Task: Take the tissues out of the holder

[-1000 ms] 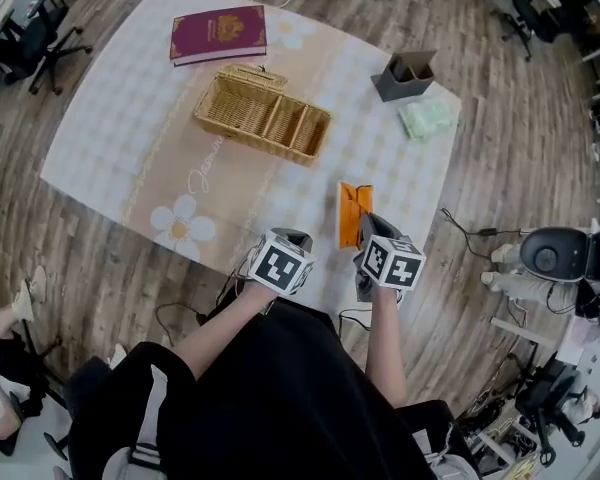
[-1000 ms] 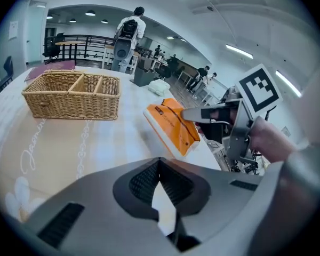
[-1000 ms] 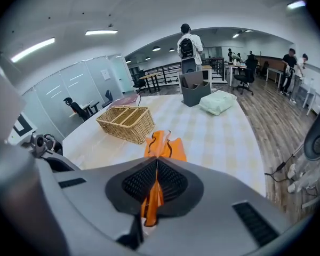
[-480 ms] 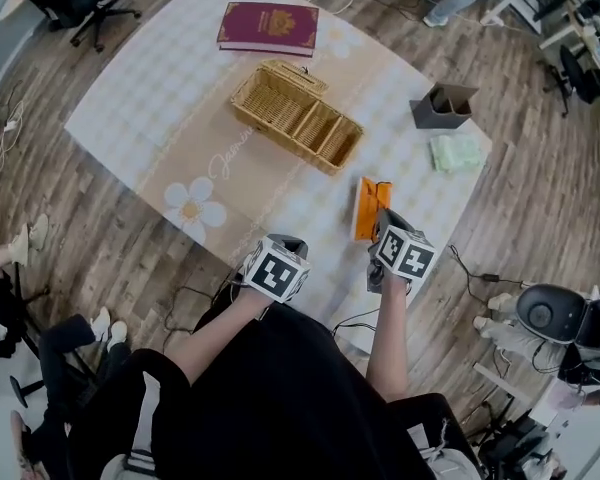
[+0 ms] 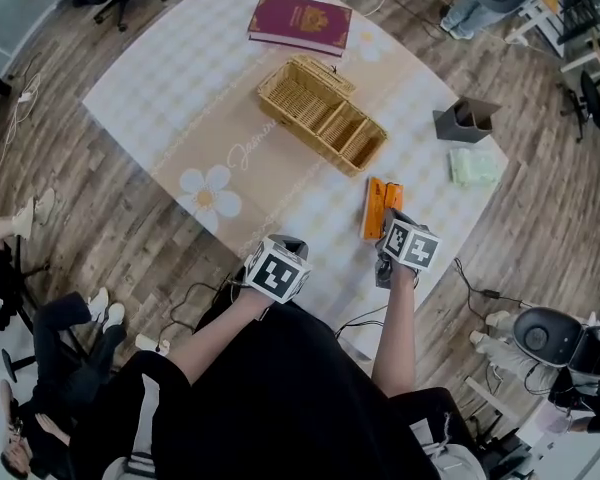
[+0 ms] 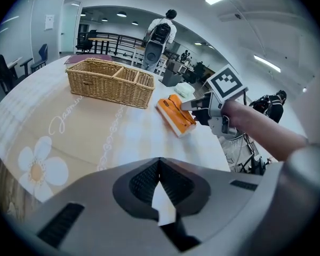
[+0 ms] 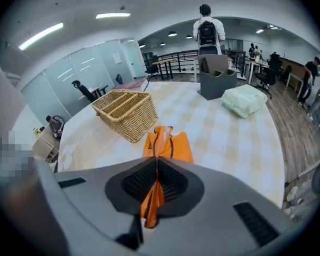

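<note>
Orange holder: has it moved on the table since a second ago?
Yes. In the head view the orange holder now lies closer to the near end of the wicker basket than a second ago.

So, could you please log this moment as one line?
right gripper: shut on orange holder | left gripper: shut, apart from it | orange holder: lying on table

With the basket (image 5: 322, 123) as your mark on the table (image 5: 180, 88), the book (image 5: 300, 23) lies beyond it, the box (image 5: 467, 120) and packet (image 5: 477, 166) to its right, and the pouch (image 5: 381, 206) before it on the right, with your right gripper (image 5: 387, 236) at its near end.
</note>
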`<state>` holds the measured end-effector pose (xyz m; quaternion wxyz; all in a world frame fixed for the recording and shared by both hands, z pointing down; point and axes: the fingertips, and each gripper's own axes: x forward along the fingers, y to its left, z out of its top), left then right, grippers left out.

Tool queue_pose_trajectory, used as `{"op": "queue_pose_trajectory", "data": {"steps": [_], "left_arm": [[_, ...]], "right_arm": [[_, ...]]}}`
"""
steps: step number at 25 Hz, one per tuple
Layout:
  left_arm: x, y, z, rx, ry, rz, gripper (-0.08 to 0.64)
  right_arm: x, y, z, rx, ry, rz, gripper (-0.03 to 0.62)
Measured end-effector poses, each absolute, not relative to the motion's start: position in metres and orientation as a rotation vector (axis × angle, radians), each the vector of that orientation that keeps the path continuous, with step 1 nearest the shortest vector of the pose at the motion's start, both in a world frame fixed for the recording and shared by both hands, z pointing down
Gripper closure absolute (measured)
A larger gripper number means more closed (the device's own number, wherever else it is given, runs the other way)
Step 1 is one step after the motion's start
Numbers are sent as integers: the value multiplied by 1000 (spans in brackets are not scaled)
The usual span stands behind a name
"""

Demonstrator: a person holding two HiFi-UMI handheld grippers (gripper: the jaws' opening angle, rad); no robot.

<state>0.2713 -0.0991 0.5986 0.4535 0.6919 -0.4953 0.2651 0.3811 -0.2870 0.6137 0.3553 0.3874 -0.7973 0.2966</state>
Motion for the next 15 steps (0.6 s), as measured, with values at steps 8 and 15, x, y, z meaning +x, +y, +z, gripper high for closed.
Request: {"op": "queue_pose_trajectory", "data": {"steps": [8,15], "left_arm": [[266,-100,595,1724,-1218,645,560],[278,-102,589,1780,-1163,668,560]], "right_arm": [[382,-287,602,1041,-2094,699,555],[392,-273,570,1112,-2153,697,477]]}}
